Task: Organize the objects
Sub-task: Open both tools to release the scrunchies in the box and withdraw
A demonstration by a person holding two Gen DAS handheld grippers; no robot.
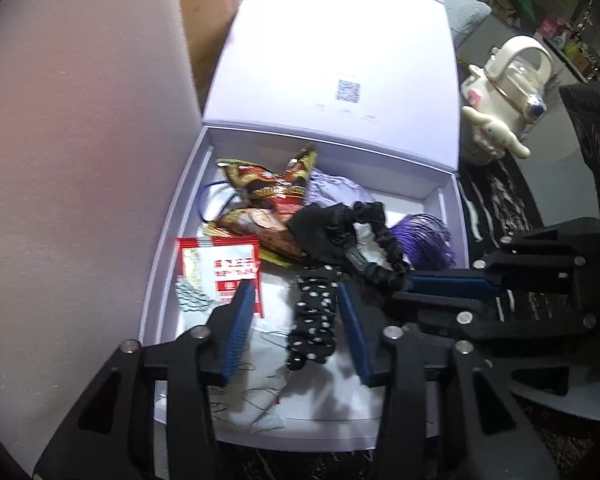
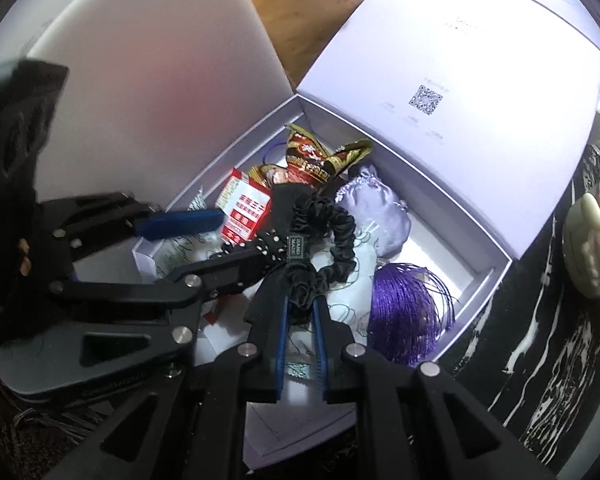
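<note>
An open lilac box (image 1: pixel 168 240) (image 2: pixel 480 276) holds several small items. A black polka-dot scrunchie (image 1: pixel 314 320) (image 2: pixel 270 242) lies between the blue pads of my left gripper (image 1: pixel 296 292) (image 2: pixel 236 236), which stands open over the box's near end without pressing on it. My right gripper (image 2: pixel 300 300) (image 1: pixel 416 280) is shut on a black satin scrunchie (image 2: pixel 324 240) (image 1: pixel 380 240) with a bow, just above the box floor. Both grippers point steeply down into the box, close beside each other.
In the box lie a red-and-white packet (image 1: pixel 224 268) (image 2: pixel 246 204), red-gold snack packets (image 1: pixel 268 188) (image 2: pixel 312 164), a lilac pouch (image 2: pixel 372 208) and a purple thread bundle (image 1: pixel 428 240) (image 2: pixel 404 312). The raised lid (image 1: pixel 340 40) stands behind. A white character kettle (image 1: pixel 508 80) stands right, a white panel (image 1: pixel 80 140) left.
</note>
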